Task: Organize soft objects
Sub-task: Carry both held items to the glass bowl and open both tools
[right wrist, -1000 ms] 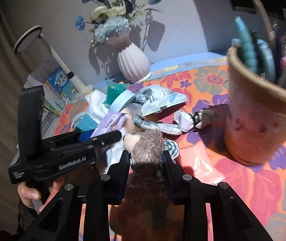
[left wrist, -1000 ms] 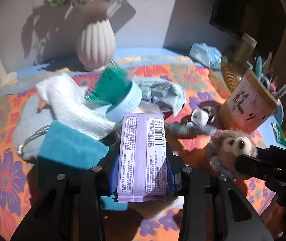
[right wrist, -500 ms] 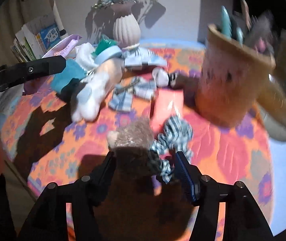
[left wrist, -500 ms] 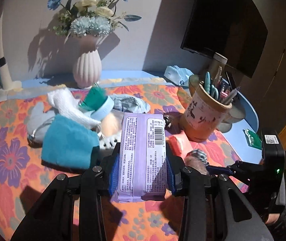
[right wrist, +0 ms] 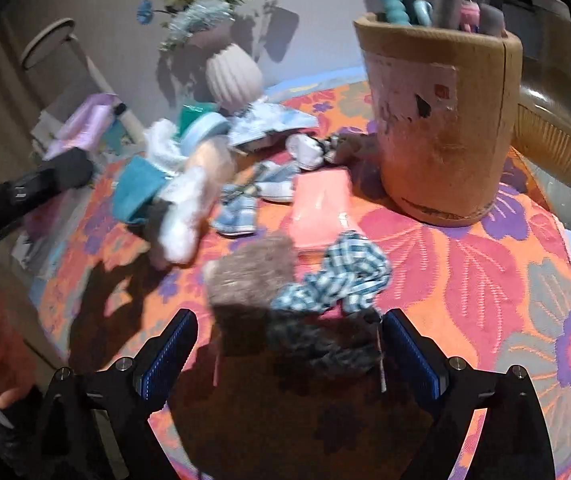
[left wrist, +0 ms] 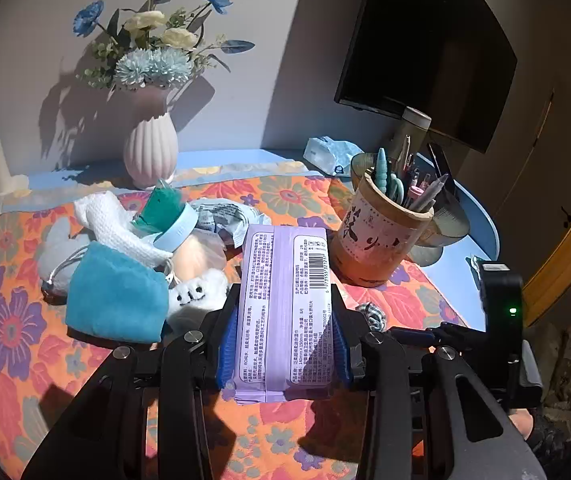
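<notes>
From the left wrist, the left gripper (left wrist: 283, 340) is clenched on a flat lilac plastic pack of wipes (left wrist: 284, 308), held above the floral-clothed surface (left wrist: 13, 320); the pack looks light, squashy and slick, so its mid-length grip on the long edges seems right. From the right wrist, the right gripper (right wrist: 289, 356) has its jaws opening, with a brown plush toy in checked cloth (right wrist: 285, 292) lying loose between them on the surface, soft and light, best pinched round its body.

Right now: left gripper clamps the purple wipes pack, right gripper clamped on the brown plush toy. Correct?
Not quite. The left gripper does clamp the purple wipes pack, but the right wrist view shows the right gripper opening, pads clear of the brown plush toy between them.
</notes>
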A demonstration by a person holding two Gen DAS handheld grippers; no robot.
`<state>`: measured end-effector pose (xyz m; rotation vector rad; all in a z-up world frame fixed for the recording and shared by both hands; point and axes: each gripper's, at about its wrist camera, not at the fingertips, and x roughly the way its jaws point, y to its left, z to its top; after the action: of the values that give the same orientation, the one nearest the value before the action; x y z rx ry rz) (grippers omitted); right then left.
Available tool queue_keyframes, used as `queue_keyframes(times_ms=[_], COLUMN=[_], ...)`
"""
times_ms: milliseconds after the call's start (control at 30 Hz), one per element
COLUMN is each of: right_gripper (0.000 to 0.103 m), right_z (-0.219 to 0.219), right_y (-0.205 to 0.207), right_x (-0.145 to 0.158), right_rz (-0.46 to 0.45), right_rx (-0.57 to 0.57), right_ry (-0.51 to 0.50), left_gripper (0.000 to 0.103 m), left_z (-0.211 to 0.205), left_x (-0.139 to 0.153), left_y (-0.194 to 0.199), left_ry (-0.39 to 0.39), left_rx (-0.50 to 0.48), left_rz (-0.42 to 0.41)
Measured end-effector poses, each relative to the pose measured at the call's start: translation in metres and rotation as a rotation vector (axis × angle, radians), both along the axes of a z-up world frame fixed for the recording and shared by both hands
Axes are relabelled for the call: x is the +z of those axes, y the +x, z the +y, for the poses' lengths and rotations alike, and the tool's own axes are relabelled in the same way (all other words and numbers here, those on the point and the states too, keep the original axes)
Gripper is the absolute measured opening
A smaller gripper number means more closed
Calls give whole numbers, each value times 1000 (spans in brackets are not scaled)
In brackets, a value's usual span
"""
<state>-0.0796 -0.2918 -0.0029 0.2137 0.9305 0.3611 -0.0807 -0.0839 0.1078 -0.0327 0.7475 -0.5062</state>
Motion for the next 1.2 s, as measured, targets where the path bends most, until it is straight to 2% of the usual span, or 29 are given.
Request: queue_keyframes(times_ms=[100,133,167,200,233,333,433,533,700,800,1000,1200], right_gripper=[90,69,56,47,45,44,44,44,44,44,44,45], right_z=[-2,-1,1,3,4,5,-7,-23,-73,-104,-175,-227], right_y=[3,4,4,4,0,-13,-28,-40,-56,-60,-57,-36], right_x=[-1,0,0,0,1,11,29,54,89,100,113,120], right_rz=[8,2,6,17,14,-34,-80,-141,-225,-239,-244,-244], right_rx=[-5,-8,2,39,52,60,70,33,-84,-176,-369,-510], right_ry=[68,80,82,107,117,64,98,77,82,72,85,131], left_gripper=[36,36,36,35,35,35,36,35,36,36,36,35], left_z=[-4,-5,-8,-10,-12,-17,-24,-36,-75,-109,-185,-250], left_x=[-3,-4,-5,-5,-5,-1,5,14,36,46,62,69], left_y=[2,2,2,1,0,-7,-13,-20,-30,-34,-20,13], left_ry=[-3,0,5,10,12,10,1,-12,-31,-36,-80,-93], left_rx=[-5,-7,-9,-17,-23,-45,-69,-106,-193,-266,-373,-349], left_rz=[13,16,21,23,20,6,-7,-27,-72,-90,-61,-29])
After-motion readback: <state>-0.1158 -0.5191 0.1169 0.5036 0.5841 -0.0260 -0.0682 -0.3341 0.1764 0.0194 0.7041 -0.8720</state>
